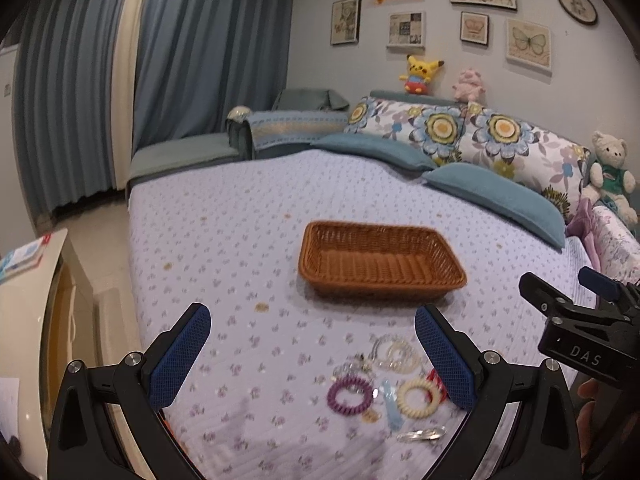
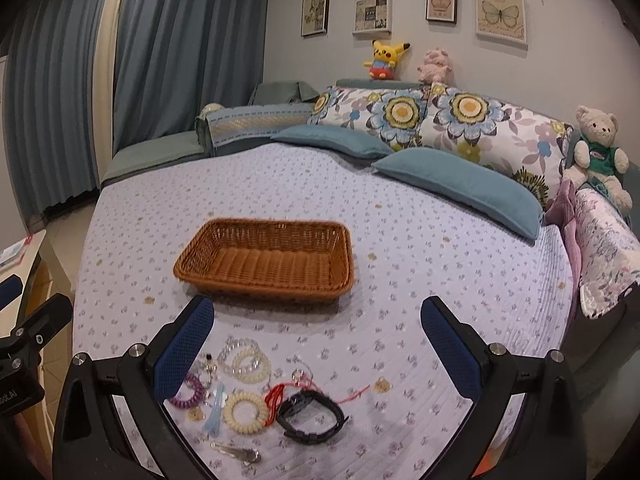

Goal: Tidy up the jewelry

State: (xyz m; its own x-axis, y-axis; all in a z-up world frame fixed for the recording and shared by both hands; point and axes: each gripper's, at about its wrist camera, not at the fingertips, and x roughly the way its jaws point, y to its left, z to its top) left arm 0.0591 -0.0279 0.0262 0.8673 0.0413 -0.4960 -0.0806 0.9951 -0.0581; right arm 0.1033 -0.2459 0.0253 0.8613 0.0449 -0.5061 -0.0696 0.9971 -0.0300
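"DAS" on right hand-held gripper [image 1: 560, 280] body; other lettering illegible.

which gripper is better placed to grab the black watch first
Right, probably. The black watch lies between the open jaws of the right gripper, near the middle of its view. From the left gripper the watch is hidden behind its right finger. The basket holds nothing yet.

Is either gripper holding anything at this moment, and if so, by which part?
Nothing is held. The left gripper and right gripper are both open above the bedspread, and the jewelry pile lies untouched.
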